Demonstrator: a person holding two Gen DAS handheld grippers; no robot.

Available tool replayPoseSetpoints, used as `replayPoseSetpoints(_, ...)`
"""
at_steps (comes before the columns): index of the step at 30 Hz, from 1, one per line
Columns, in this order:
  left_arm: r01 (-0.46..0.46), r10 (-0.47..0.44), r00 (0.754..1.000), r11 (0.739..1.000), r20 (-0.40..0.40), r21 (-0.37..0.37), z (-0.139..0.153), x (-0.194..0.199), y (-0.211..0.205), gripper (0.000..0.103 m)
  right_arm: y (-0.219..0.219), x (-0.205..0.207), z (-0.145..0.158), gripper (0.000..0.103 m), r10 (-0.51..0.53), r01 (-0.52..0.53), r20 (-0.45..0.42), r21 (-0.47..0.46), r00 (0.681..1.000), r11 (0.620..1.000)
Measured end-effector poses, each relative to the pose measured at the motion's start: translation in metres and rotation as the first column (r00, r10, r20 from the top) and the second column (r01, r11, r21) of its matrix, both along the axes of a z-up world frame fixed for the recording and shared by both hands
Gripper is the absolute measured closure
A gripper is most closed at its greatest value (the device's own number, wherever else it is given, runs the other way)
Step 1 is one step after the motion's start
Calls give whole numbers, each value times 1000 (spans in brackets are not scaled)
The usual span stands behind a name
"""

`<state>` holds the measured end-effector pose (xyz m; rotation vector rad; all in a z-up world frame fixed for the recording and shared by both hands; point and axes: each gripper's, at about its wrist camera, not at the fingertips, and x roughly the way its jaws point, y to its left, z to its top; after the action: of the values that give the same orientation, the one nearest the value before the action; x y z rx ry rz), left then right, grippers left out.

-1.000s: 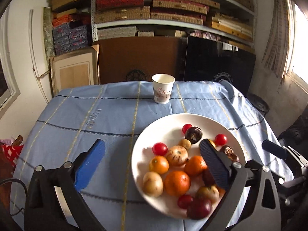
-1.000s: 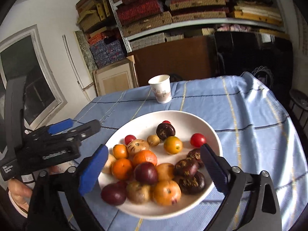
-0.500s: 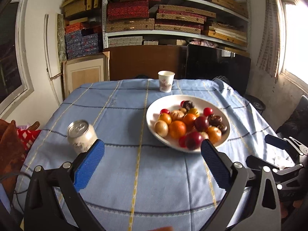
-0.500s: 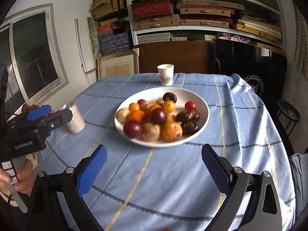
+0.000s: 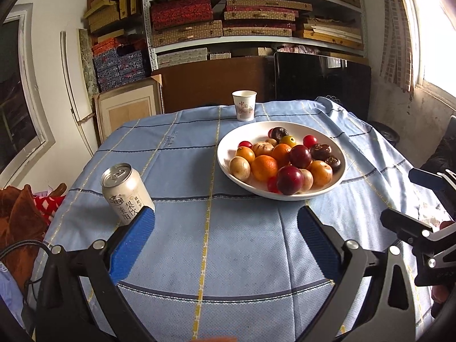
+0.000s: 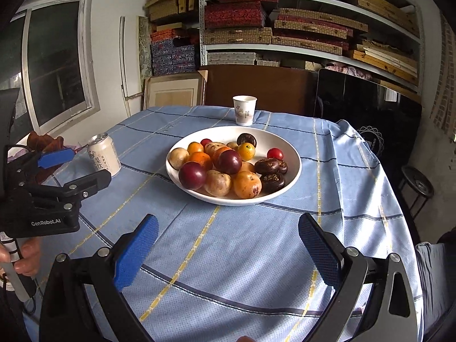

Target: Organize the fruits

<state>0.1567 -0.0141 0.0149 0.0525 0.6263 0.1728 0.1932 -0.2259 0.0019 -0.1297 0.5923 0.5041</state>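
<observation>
Two hand-held grippers hung over the near part of a table draped in a blue checked tablecloth, both empty. The left gripper had its blue-padded jaws spread wide with nothing between them; the right gripper was open just as wide and likewise held nothing. Both stood well short of the white bowl, which sat near the middle of the table, piled with small round fruit: oranges, dark red plums, cherry tomatoes, pale brown fruit and dark wrinkled ones.

By the look of it, no fruit had yet been singled out: the bowl was full and both claws were idle, either ahead of a pick or with the sorting done; the views did not settle which. If a pick was to come, it would call for bringing one gripper forward over the rim and down onto a fruit at the top of the heap, closing gently, since the pieces lie touching and could roll.

The fruits were near-spherical, with no long axis to speak of; the bowl opened upward and sat level. A drink can stood upright at the left edge, just ahead of the left gripper's left finger, and a paper cup stood upright just beyond the bowl.
</observation>
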Motion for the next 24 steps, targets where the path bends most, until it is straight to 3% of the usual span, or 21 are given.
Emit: replayPoseSetpoints(24, 19, -20, 1000, 999, -20, -26, -3, 0, 1, 5, -2, 1, -5, 4, -1, 1, -22, -5, 1000, 1000)
